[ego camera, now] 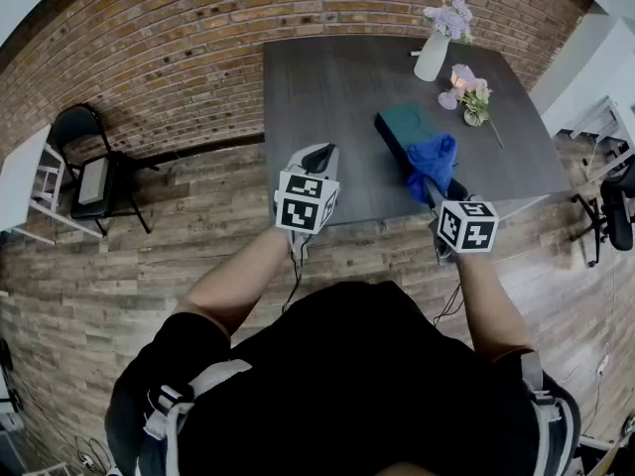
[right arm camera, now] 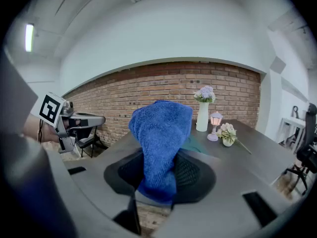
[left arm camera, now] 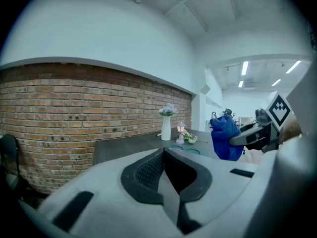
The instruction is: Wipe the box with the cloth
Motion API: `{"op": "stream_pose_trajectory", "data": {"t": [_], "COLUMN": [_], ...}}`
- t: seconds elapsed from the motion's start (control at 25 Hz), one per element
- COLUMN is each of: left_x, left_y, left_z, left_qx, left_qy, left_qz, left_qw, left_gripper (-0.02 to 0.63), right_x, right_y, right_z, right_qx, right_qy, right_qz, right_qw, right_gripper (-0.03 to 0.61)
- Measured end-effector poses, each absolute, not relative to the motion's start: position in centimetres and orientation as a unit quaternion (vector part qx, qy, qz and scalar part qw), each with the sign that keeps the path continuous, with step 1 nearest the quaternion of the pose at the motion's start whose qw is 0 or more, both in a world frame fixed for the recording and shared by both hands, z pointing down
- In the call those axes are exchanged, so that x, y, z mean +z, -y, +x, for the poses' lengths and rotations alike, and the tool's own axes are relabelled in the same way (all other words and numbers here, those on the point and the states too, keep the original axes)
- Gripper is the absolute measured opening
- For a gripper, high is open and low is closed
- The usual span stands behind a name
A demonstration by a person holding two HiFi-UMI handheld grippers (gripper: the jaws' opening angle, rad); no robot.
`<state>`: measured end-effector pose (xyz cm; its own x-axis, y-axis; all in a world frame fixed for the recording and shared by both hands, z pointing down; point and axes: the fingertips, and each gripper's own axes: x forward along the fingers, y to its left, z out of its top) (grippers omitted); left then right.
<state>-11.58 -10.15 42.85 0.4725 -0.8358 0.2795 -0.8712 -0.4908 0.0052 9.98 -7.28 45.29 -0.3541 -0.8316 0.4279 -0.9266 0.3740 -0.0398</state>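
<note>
A dark teal box (ego camera: 402,125) lies on the grey table (ego camera: 317,87), right of its middle. My right gripper (ego camera: 438,188) is shut on a blue cloth (ego camera: 433,159), which hangs over the box's near end at the table's front edge. In the right gripper view the cloth (right arm camera: 161,138) stands up from between the jaws of my right gripper (right arm camera: 158,180) and hides most of the box (right arm camera: 194,143). My left gripper (ego camera: 319,153) is over the front edge of the table, left of the box, shut and empty (left arm camera: 165,155).
A white vase of flowers (ego camera: 433,56), a small lamp (ego camera: 461,75) and a little flower pot (ego camera: 474,107) stand at the table's far right. A black chair (ego camera: 87,167) is by the brick wall on the left. An office chair (ego camera: 620,206) is at the right.
</note>
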Motion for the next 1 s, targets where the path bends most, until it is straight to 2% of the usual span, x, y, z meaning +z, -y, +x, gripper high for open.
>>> {"op": "stream_pose_trajectory", "data": {"t": [0.52, 1.0], "left_x": [45.8, 46.8], "left_y": [11.5, 19.4], "left_z": [-12.1, -10.3], "left_qx": [0.126, 0.136], "left_qy": [0.502, 0.541], "left_qz": [0.848, 0.822], "left_qw": [0.111, 0.113], "left_gripper": [0.009, 0.009], "right_x": [48.4, 55.0], "right_y": [7.7, 13.1], "right_z": [7.5, 6.5], "right_qx": [0.146, 0.113], "right_qy": [0.820, 0.847], "right_qz": [0.508, 0.386], "right_qw": [0.220, 0.347], "right_gripper": [0.146, 0.146]}}
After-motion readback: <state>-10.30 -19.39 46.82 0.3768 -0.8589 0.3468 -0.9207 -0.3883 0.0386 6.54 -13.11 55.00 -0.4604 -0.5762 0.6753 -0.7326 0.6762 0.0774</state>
